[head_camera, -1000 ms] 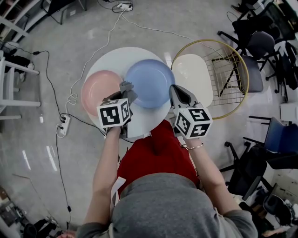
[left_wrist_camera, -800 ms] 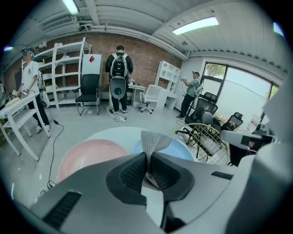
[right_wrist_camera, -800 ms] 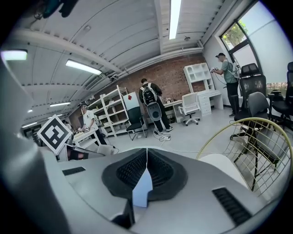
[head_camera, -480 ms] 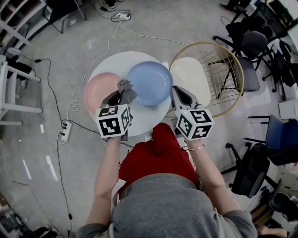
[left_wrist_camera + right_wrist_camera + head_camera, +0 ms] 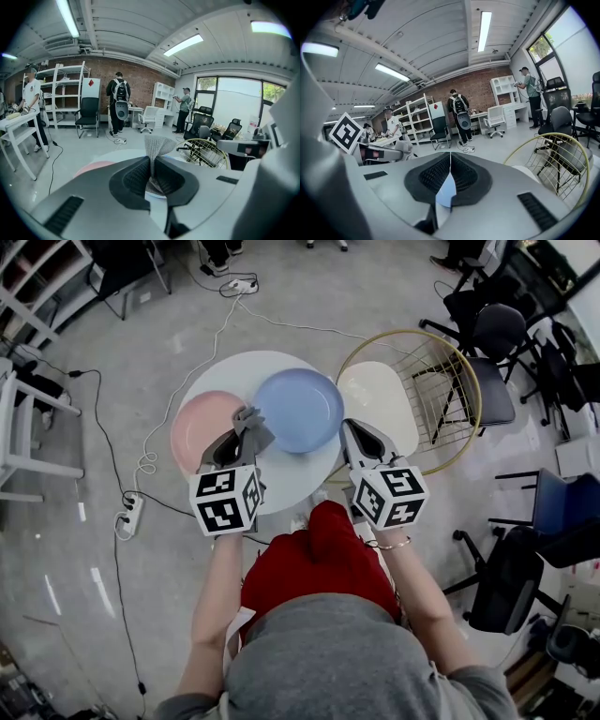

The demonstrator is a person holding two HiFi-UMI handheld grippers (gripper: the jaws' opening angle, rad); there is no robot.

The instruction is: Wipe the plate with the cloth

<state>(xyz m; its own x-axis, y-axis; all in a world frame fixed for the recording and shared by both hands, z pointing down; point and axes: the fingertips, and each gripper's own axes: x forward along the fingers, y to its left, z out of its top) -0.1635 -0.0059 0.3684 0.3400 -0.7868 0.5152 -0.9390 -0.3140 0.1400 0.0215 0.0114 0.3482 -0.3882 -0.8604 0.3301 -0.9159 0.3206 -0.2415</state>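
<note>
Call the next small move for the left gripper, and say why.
Probably lower the left gripper so the grey knitted cloth pinched in its jaws lands on the round blue plate. The cloth sits at that plate's left rim, apparently not yet pressed on it. The right gripper is shut and empty.

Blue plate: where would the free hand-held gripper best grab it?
Probably the blue plate at its near-right rim, approached from the right by the right hand-held gripper. It lies flat, so only the raised rim offers a pinch, and the cloth crowds its left edge.
</note>
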